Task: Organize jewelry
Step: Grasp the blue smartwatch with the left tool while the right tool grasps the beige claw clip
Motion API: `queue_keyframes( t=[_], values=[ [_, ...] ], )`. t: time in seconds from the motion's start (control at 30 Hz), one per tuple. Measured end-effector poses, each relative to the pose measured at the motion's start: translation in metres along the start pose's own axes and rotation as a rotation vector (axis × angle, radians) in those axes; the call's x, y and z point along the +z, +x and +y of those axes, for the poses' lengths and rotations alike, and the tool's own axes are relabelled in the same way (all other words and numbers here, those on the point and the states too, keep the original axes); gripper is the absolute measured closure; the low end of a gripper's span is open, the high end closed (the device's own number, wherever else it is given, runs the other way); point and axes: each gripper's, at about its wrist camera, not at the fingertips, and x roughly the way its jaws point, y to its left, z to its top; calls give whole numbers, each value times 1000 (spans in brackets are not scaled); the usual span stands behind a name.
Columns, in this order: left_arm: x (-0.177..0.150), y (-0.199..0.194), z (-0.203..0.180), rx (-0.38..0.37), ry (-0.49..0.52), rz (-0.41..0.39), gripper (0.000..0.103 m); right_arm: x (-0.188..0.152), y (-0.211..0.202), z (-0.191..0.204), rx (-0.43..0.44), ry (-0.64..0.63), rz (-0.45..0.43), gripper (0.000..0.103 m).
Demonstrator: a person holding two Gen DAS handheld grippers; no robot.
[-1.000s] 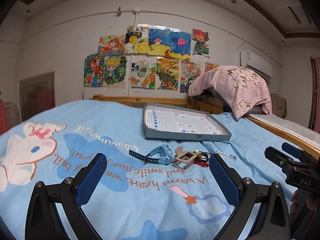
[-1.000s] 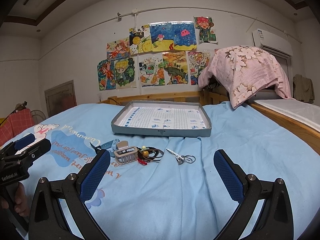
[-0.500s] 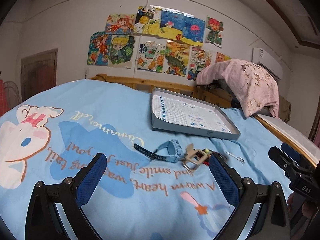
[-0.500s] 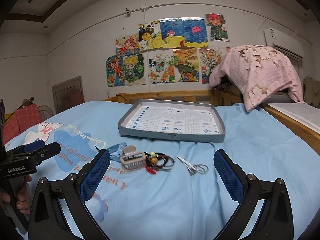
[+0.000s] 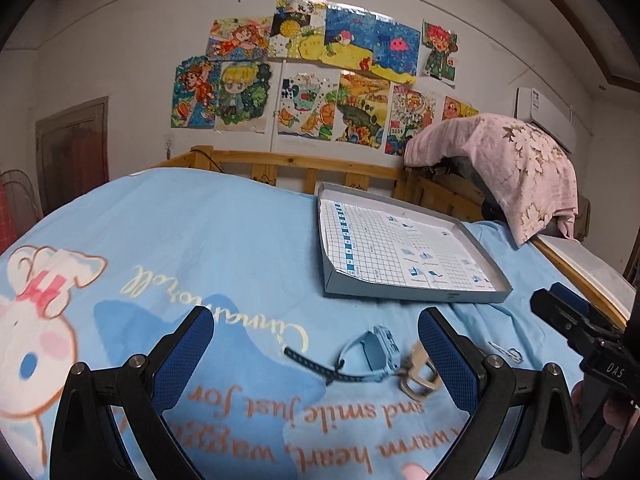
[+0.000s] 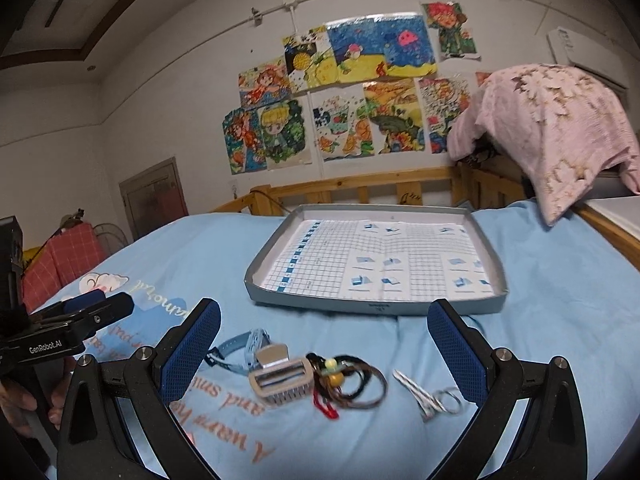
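Note:
On the blue bedsheet lie a light-blue watch (image 5: 372, 354) (image 6: 240, 350), a beige hair claw clip (image 6: 282, 380) (image 5: 418, 372), a bundle of dark hair ties with beads (image 6: 348, 382) and small silver scissors (image 6: 430, 396) (image 5: 508, 352). Behind them sits a shallow grey tray (image 5: 416, 292) (image 6: 372, 306) lined with grid paper. My left gripper (image 5: 316, 354) is open, with the watch lying between its fingers ahead. My right gripper (image 6: 324, 354) is open too, low over the clip and hair ties. Neither holds anything.
A wooden bed rail (image 6: 360, 190) runs behind the tray. A pink floral cloth (image 5: 508, 168) drapes over something at the right. Drawings cover the wall. A person's hand (image 6: 24, 404) grips the left tool's handle.
Both grippers have moved forward and down toward the items, which now look larger and sit between the fingers. The left view has swung left. Nothing has been taken hold of.

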Motion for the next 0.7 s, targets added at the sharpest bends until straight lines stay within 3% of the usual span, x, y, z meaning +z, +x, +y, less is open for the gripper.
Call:
queue_keyframes(
  t=[0.27, 0.5, 0.7],
  values=[
    [-4, 48, 7, -67, 27, 105, 0, -4, 56, 12, 57, -52, 106, 1],
    [-29, 70, 19, -192, 38, 185, 9, -27, 70, 15, 143, -78, 195, 1],
    [-38, 77, 24, -274, 23, 201, 12, -46, 78, 12, 192, -87, 252, 4]
  ],
)
